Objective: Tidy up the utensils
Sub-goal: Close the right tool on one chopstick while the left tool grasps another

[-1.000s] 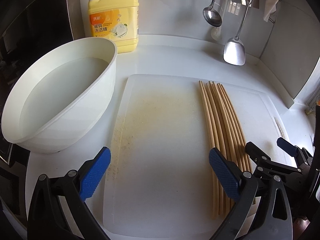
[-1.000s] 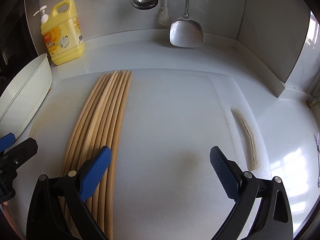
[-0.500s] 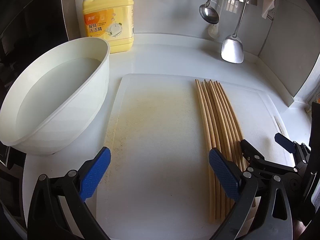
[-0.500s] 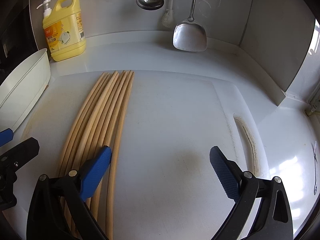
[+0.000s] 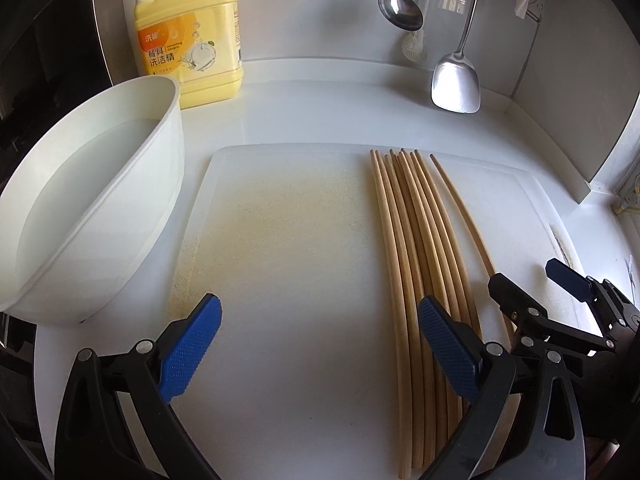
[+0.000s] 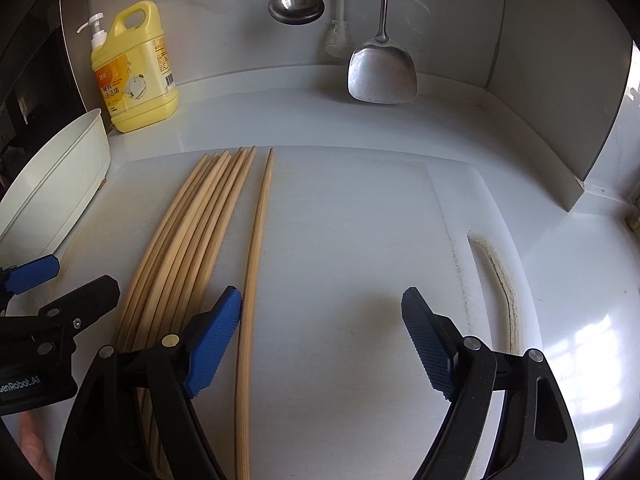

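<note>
Bare cutting board (image 5: 288, 280) between the white basin (image 5: 92, 208) and the chopsticks (image 5: 416, 248) is open; so is the stretch right of the lone chopstick (image 6: 256, 248). Blocking the back: soap jug (image 5: 192, 40), hanging ladle (image 5: 400, 8), spatula (image 5: 456, 80).

Cutting board (image 5: 304, 320) flat on the counter (image 5: 320, 112), filling its near middle. Bundle of chopsticks (image 5: 416, 264) on the board's right half in the left wrist view, lengthwise from far edge toward near edge. One single chopstick (image 6: 256, 264) just right of the bundle, apart from it. Bowl (image 5: 104, 216) on the counter left of the board, against its left edge. Detergent bottle (image 5: 192, 40) behind the bowl, at the counter's far left corner by the wall. Ladle (image 6: 296, 4) and spatula (image 6: 382, 72) hanging on the back wall, beyond the board's far edge, spatula to the right of the ladle.
</note>
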`<state>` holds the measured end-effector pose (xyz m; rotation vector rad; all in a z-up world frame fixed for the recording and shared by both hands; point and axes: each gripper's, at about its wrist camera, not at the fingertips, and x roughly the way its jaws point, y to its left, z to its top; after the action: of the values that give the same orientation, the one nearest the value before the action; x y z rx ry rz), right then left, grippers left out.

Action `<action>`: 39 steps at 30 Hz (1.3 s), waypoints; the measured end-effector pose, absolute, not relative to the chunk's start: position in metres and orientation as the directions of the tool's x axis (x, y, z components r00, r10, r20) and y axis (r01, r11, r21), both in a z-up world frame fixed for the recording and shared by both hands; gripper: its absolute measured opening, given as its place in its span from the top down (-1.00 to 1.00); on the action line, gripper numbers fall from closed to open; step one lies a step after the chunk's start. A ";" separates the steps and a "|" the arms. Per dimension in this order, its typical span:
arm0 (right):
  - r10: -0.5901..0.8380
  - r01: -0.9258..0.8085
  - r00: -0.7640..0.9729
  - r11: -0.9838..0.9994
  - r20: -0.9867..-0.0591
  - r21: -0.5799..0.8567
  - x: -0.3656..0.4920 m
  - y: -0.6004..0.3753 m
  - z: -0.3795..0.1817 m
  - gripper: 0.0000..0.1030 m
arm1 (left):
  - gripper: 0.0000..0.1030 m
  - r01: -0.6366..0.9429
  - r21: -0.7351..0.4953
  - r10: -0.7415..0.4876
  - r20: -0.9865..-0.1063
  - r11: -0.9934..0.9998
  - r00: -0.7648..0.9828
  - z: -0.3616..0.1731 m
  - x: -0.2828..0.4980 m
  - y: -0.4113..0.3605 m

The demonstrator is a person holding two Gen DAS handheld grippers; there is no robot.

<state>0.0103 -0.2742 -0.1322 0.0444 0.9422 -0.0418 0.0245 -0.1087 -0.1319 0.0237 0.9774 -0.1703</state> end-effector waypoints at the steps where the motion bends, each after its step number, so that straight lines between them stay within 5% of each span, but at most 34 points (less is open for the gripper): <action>1: -0.018 0.059 0.587 0.998 -0.809 0.021 0.010 -0.276 -0.132 -0.53 | -0.88 0.151 -0.056 -0.130 -0.830 0.987 0.542 -0.134 0.026 -0.109; 35: -0.020 0.063 0.592 0.998 -0.805 0.022 0.020 -0.286 -0.132 -0.53 | -0.89 0.084 -0.009 -0.054 -0.833 0.996 0.551 -0.146 0.046 -0.119; 39: -0.011 0.045 0.593 0.999 -0.805 0.020 0.024 -0.283 -0.132 -0.52 | -0.75 0.094 -0.011 -0.063 -0.820 0.996 0.568 -0.145 0.044 -0.122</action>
<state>0.0245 -0.2829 -0.1319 0.0397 0.9349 -0.0325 0.0439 -0.1224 -0.1452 0.0348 0.9619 -0.0923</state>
